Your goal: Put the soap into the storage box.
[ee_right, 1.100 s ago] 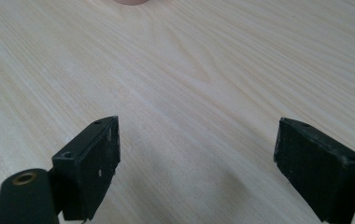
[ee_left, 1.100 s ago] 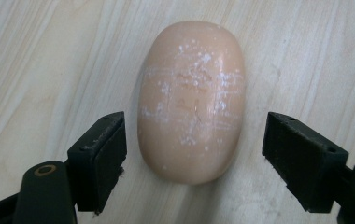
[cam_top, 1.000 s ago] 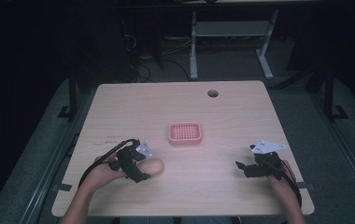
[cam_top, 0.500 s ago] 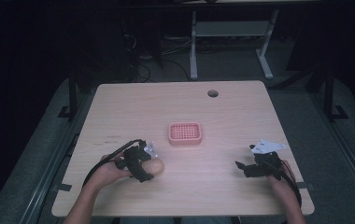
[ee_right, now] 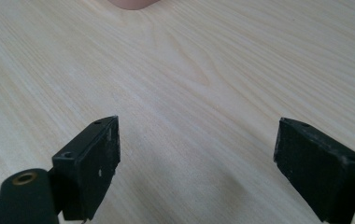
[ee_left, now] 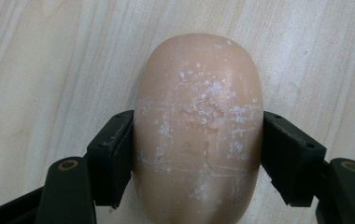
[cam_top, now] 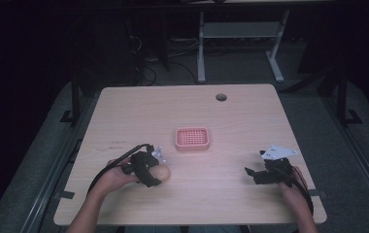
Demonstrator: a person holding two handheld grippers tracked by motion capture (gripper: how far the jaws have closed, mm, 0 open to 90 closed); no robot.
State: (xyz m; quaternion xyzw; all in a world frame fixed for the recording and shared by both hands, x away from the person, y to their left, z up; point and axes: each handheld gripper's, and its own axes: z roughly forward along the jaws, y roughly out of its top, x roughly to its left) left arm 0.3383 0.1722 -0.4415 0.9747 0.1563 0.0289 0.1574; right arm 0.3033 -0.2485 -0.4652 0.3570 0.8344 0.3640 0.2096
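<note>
A tan oval bar (ee_left: 199, 126), like soap, with white scuffs, lies on the wooden table (cam_top: 139, 111) at the front left. My left gripper (cam_top: 152, 174) is shut on it, one jaw pressed to each long side. In the high view the bar (cam_top: 162, 172) pokes out to the right of the hand. A pink ribbed dish (cam_top: 192, 147) sits at the table's middle, a short way beyond and to the right of the bar. My right gripper (cam_top: 253, 174) rests at the front right, jaws wide open over bare wood (ee_right: 196, 163).
A round cable hole (cam_top: 221, 97) is near the table's far edge. The pink dish's edge (ee_right: 131, 3) shows at the top of the right gripper view. Dark floor and a white frame stand (cam_top: 241, 29) lie beyond the table.
My left gripper and the bar have shifted slightly to the right. The right gripper has stayed put.
</note>
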